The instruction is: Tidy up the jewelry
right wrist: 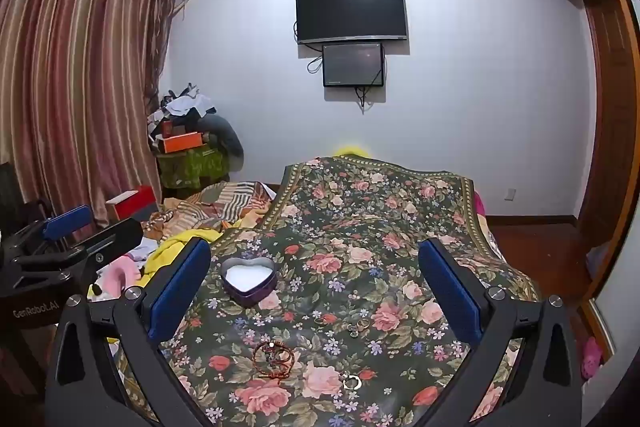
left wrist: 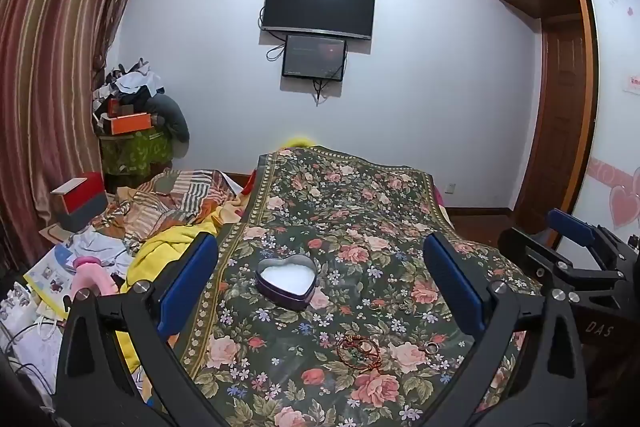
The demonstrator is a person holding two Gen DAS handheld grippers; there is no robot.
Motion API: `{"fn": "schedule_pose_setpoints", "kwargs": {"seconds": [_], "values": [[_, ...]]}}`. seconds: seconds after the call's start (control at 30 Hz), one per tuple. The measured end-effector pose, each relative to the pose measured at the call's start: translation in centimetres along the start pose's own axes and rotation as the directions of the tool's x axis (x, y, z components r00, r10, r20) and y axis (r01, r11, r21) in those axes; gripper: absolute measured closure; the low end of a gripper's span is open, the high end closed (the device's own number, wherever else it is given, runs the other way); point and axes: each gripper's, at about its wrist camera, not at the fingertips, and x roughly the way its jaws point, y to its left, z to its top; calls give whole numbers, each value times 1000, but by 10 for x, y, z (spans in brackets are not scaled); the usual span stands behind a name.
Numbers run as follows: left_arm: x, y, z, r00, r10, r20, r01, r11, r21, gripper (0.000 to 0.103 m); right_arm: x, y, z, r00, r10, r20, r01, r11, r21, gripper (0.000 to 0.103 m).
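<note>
**Operator:** Left wrist view is showing me the heart-shaped tin (left wrist: 286,286) sitting open on the flowered cloth (left wrist: 320,195), white lining up, lid nowhere that I can see. The red beaded bracelet (left wrist: 357,351) is lying nearer to me than the tin, and a few small rings (left wrist: 407,303) are resting off to its right, one more ring (left wrist: 431,348) just beside the bracelet.

**Spotter:** What are your claws doing?

**Operator:** I'm holding the left gripper (left wrist: 320,277) with its jaws spread as wide as they go, nothing between them, tilted a little downward over the cloth. The right gripper (right wrist: 314,277) is matching it: jaws wide, empty, nose slightly down. In the right wrist view I'm seeing the bracelet (right wrist: 275,355) well apart from the tin (right wrist: 249,279).

**Spotter:** How are you expecting those pieces to handle?

**Operator:** I'm judging the bracelet as light and floppy, so it will sag and may snag on the fabric; I'm thinking of pinching across the bunched strands, not one loop. The rings look tiny, hard and slippery, lying flat on soft cloth, so I'm expecting them to skate or sink under the pads. I'd be taking each across its band, slowly. The tin looks stiff and light enough to shift if bumped.
</note>
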Motion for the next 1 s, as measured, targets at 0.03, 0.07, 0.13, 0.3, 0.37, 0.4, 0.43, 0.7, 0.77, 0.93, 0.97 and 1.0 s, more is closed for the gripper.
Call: {"fn": "schedule_pose_setpoints", "kwargs": {"seconds": [0.03, 0.07, 0.13, 0.3, 0.37, 0.4, 0.43, 0.7, 0.77, 0.93, 0.97, 1.0], "values": [[0, 0, 0, 1000, 0, 0, 0, 1000, -2, 0, 0, -1, 0, 1000, 1, 1, -1, 1000, 6, 0], [0, 1, 0, 1000, 2, -1, -2, 1000, -5, 0, 0, -1, 0, 1000, -1, 1, 1, 1000, 5, 0], [0, 1, 0, 1000, 3, 1, -3, 1000, -1, 0, -1, -2, 0, 1000, -3, 2, 3, 1000, 5, 0], [0, 3, 1, 1000, 13, -2, -13, 1000, -12, 0, -8, -7, 4, 1000, -2, 6, 1, 1000, 11, 0], [2, 3, 0, 1000, 8, -7, -8, 1000, -16, 0, -4, -6, 3, 1000, 2, 4, -2, 1000, 14, 0], [1, 3, 0, 1000, 8, -9, -8, 1000, -18, 0, -5, -7, 3, 1000, 4, 4, -4, 1000, 14, 0], [4, 4, -1, 1000, 9, -11, -9, 1000, -19, 0, -5, -7, 3, 1000, 3, 4, -3, 1000, 14, 0], [5, 5, -1, 1000, 6, -10, -6, 1000, -22, 0, -3, -6, 3, 1000, 1, 1, -1, 1000, 15, 0], [5, 6, -1, 1000, 7, -10, -8, 1000, -22, 0, -3, -5, 3, 1000, 0, 1, 0, 1000, 14, 0], [6, 5, -2, 1000, 9, -12, -9, 1000, -23, 0, -4, -6, 3, 1000, 1, -2, -1, 1000, 14, 0], [6, 5, -2, 1000, 9, -12, -9, 1000, -23, 0, -3, -5, 1, 1000, 1, -3, -1, 1000, 14, 0], [6, 5, -3, 1000, 10, -12, -10, 1000, -24, 0, -3, -6, 1, 1000, 2, -3, -1, 1000, 14, 0]]}}
